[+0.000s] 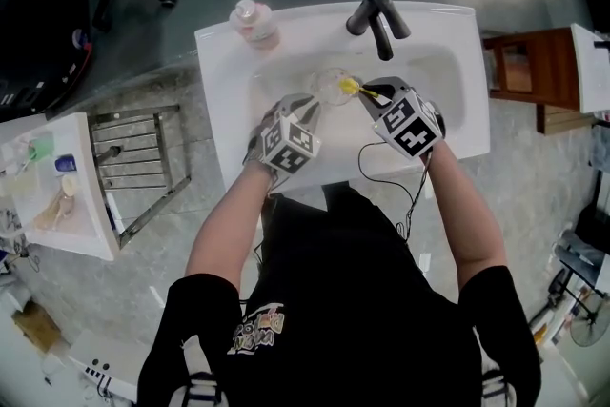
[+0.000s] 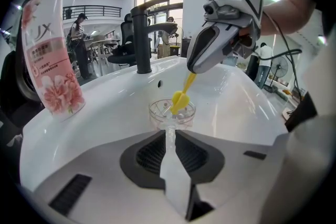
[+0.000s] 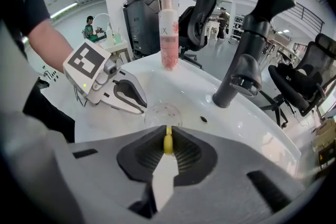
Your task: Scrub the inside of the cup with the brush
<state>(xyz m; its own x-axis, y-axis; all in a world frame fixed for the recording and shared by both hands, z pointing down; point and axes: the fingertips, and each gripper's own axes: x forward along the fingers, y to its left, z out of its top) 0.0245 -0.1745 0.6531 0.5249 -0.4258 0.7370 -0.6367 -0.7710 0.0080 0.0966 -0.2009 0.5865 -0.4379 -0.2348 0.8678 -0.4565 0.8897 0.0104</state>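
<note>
A small clear cup hangs over the white sink basin. My left gripper is shut on the cup's near wall, which shows thin and upright between the jaws in the left gripper view. The cup tilts its mouth toward the right gripper. My right gripper is shut on the yellow brush; its handle sits pinched between the jaws. The brush's yellow head is inside the cup. In the right gripper view the cup lies just beyond the jaws, beside the left gripper.
A black faucet stands at the back of the sink, close above the cup. A pink soap bottle stands on the sink's back left corner. A metal rack and a white shelf are on the floor at the left.
</note>
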